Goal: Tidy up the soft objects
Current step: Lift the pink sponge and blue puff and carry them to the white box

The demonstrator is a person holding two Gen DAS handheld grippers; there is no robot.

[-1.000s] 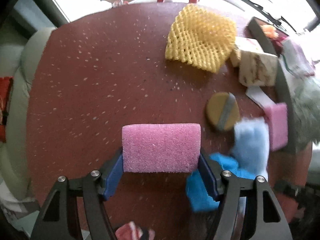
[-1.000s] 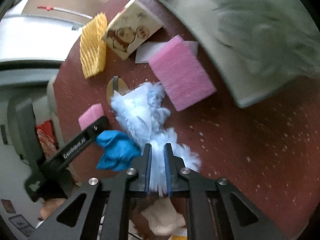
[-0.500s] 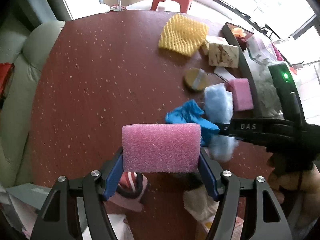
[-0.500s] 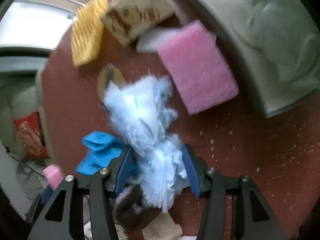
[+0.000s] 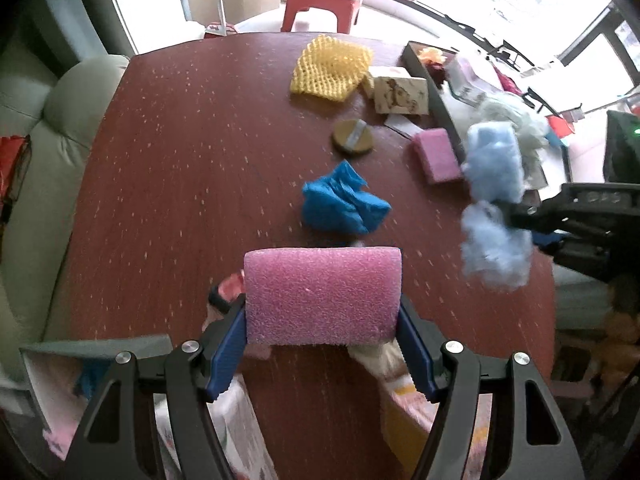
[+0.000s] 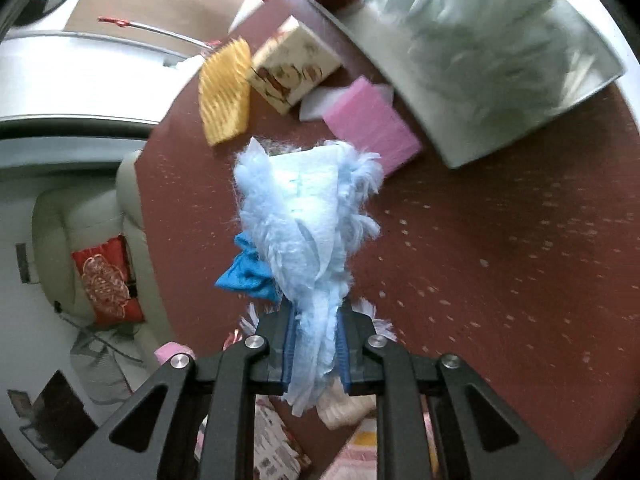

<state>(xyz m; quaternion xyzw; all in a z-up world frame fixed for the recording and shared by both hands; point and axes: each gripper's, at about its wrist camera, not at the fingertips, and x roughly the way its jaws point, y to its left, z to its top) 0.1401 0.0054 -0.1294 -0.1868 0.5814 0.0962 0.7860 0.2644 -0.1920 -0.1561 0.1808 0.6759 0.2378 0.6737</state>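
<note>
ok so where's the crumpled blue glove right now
The crumpled blue glove lies on the red table in the left wrist view, just beyond the held pink sponge, nearer than the round tan disc.

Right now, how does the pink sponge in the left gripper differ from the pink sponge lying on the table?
The held pink sponge is clamped between the left gripper fingers, off the table; the other pink sponge lies flat on the table beside the grey tray. The held one sits square to the camera; the lying one is angled. Both are pink foam blocks.
</note>
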